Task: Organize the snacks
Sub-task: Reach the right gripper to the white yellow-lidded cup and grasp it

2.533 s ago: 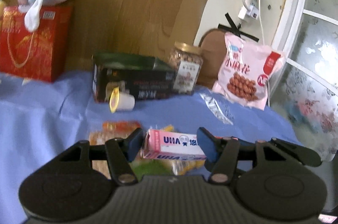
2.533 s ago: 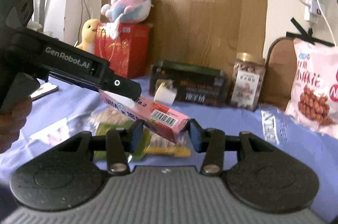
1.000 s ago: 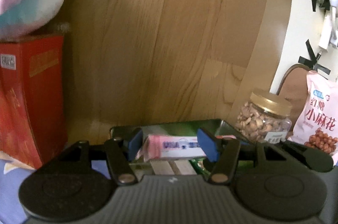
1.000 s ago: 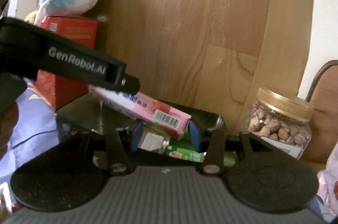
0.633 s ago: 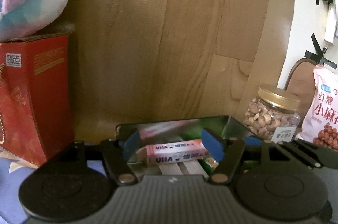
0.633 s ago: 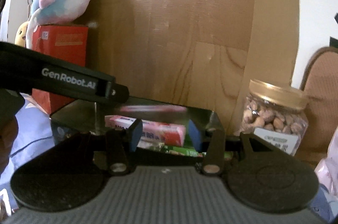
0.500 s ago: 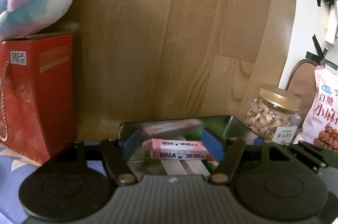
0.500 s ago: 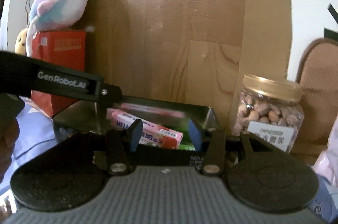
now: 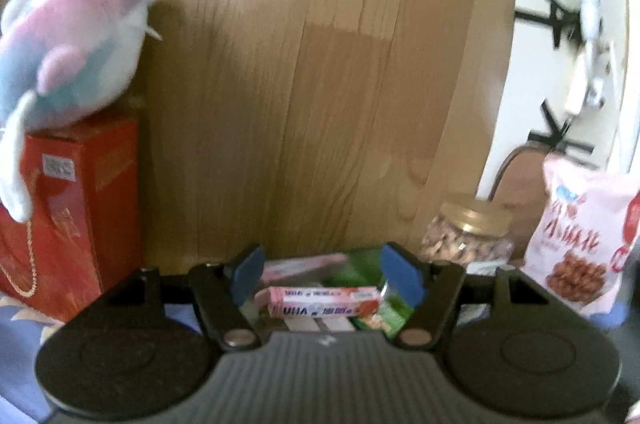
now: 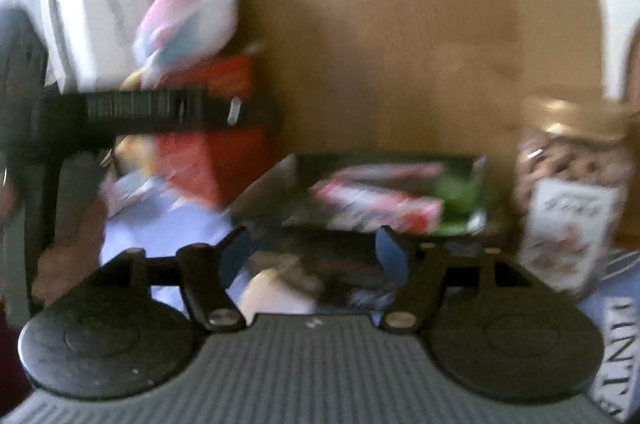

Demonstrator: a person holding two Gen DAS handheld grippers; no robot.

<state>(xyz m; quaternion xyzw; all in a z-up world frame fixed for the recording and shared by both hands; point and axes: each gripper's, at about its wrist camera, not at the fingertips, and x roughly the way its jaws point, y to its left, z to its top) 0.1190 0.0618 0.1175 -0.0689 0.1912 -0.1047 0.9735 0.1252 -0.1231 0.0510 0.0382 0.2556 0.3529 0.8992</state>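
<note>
Left gripper [image 9: 326, 274] is seen with jaws spread wide; nothing is gripped between them. Right gripper [image 10: 314, 256] is likewise spread apart and empty, though that view is heavily motion-blurred.

The pink candy box [image 9: 324, 301] is observed lying flat inside the open dark tin [image 10: 400, 160], resting on green packets [image 9: 394, 312] already in there. Its long side is turned toward the left camera. A pink reflection is noted on the tin's inner back wall. No finger is in contact with the box in either view.

Beside the tin on the right, a nut jar [image 9: 468, 236] with a gold lid is seen, and further right a pink snack bag [image 9: 580, 236]. A red gift box [image 9: 76, 212] with a plush toy [image 9: 72, 52] on top stands to the left. A small white cup [image 10: 276, 296] is visible in front of the tin, blurred.

Judgement: the placing of this box appears finished, and more snacks are presumably to be fetched.

Risks noted:
- The tin could be clipped by either set of spread fingers during pull-back, since both sit close to its rim, and it could be shifted or tipped.
- The nut jar stands just beside the tin; a sideways sweep of the right gripper could topple it.
- The candy box rests on loose packets, so it may slide if the tin is jolted.
</note>
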